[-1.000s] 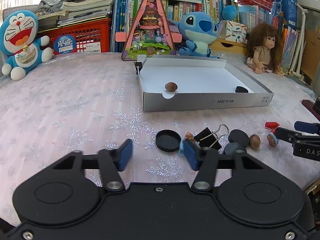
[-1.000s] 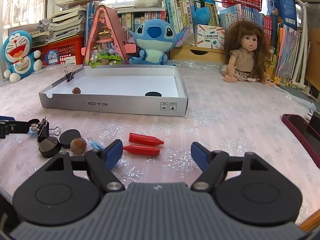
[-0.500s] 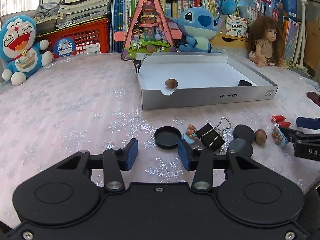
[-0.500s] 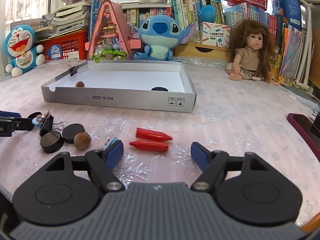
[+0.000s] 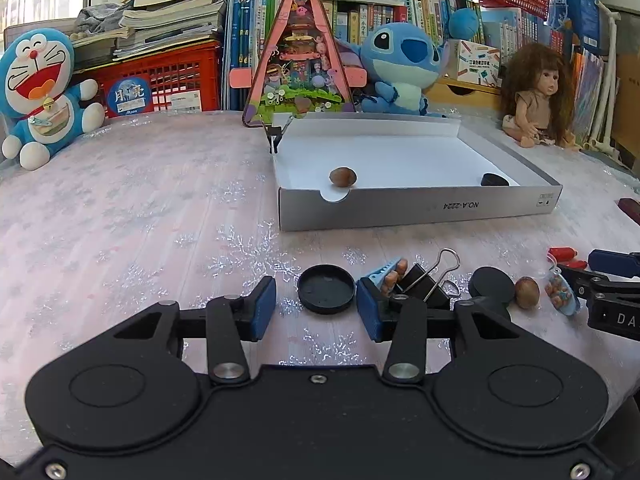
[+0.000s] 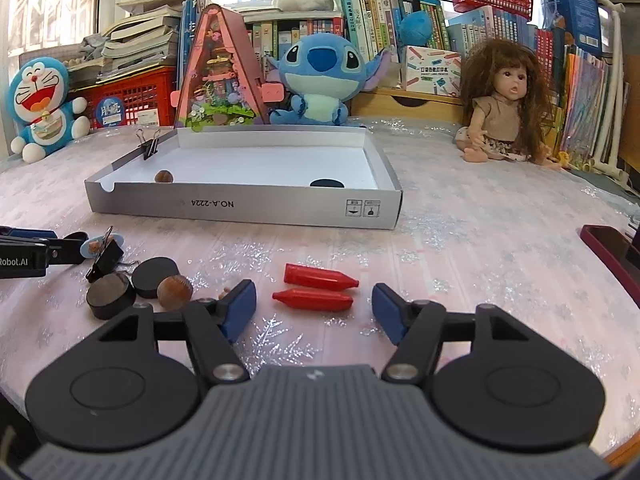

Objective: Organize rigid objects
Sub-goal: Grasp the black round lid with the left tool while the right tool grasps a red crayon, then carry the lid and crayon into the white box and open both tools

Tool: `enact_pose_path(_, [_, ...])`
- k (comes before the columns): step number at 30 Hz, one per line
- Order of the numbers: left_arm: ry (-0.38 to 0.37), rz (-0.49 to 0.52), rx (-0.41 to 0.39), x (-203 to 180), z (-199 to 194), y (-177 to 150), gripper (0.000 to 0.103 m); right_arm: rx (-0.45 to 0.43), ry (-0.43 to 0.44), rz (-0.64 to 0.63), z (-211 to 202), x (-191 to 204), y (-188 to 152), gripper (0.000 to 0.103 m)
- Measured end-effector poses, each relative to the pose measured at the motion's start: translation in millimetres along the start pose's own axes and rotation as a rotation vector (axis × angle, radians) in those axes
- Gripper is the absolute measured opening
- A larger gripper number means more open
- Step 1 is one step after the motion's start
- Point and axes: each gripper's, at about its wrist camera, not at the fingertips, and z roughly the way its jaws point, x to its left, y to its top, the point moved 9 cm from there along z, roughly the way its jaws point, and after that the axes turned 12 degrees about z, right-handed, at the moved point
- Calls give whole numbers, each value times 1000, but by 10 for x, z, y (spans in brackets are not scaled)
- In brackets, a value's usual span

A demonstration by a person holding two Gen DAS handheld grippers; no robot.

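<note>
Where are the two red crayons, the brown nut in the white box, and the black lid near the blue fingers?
red crayons point(image 6: 316, 288), right wrist view, on the body of the nearer crayon.
nut point(image 5: 343, 177), left wrist view, on its middle.
black lid point(image 5: 326, 288), left wrist view, on its hollow centre.

Matt cardboard tray point(image 6: 240, 210) – glossy red plastic crayons point(image 6: 316, 288) – shiny snowflake-patterned tablecloth point(image 6: 460, 264)
</note>
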Motion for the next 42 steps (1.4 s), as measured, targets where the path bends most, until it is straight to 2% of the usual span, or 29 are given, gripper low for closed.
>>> enact_pose_path(3, [0, -2, -4, -2, 10, 2, 41, -4, -3, 4, 0, 2, 0, 70])
enact_pose_path(5, [-3, -6, -5, -3, 9, 7, 29, -3, 0, 11, -1, 8, -7, 66])
enact_pose_path(6, [-1, -10, -5, 1, 11, 10, 30, -1, 3, 13, 0, 13, -11, 63])
enact_pose_path(8, [1, -13, -1, 8, 6, 12, 29, 2, 5, 19, -1, 22, -16, 50])
enact_pose_path(25, [-9, -27, -14, 39, -166, 200, 29, -41, 9, 13, -72, 48, 179, 49])
enact_pose_path(33, [-20, -36, -58, 69, -183, 520, 29, -70, 4, 17, 1, 32, 445, 49])
enact_pose_path(42, [-30, -43, -83, 62, -20, 893, 29, -81, 11, 43, 184, 25, 741, 49])
